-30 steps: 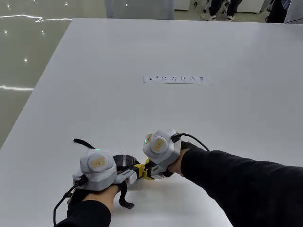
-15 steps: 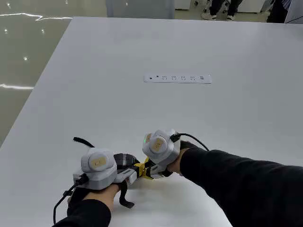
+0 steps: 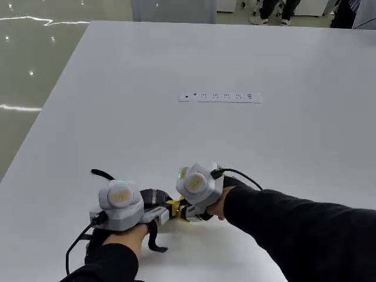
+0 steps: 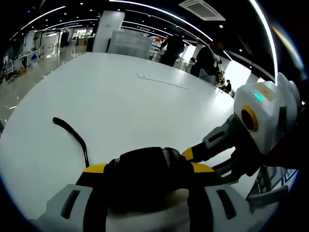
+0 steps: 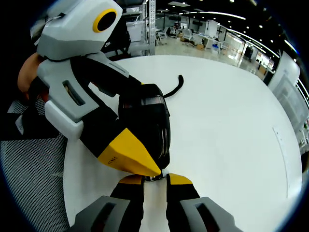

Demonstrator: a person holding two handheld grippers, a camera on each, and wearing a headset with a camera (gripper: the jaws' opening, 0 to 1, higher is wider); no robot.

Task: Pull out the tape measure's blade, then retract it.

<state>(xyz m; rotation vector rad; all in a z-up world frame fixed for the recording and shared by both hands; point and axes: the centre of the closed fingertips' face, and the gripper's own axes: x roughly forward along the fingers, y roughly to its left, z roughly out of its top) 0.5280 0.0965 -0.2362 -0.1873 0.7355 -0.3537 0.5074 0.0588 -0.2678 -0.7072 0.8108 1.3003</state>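
Note:
A black and yellow tape measure [image 4: 145, 171] sits between the jaws of my left gripper [image 4: 147, 169], which is shut on its case. In the head view the case [image 3: 154, 198] lies low over the table between both grippers, with the left gripper [image 3: 157, 212] on its left. My right gripper [image 5: 155, 186] meets the case's [image 5: 147, 121] mouth, its jaws nearly together on the blade's tip [image 5: 155, 178]. Almost no blade shows outside the case. The right gripper [image 4: 227, 145] enters the left gripper view from the right, and it sits right of the case in the head view [image 3: 183, 210].
The case's black wrist strap [image 4: 72, 137] trails over the white table [image 3: 176, 135] to the left, also seen as the strap [image 5: 176, 84]. A white power strip [image 3: 220, 97] lies flat farther back at mid-table. The near table edge runs close under my hands.
Both grippers have stayed together on the tape measure. The left one has shifted slightly away from me; no length of blade has appeared.

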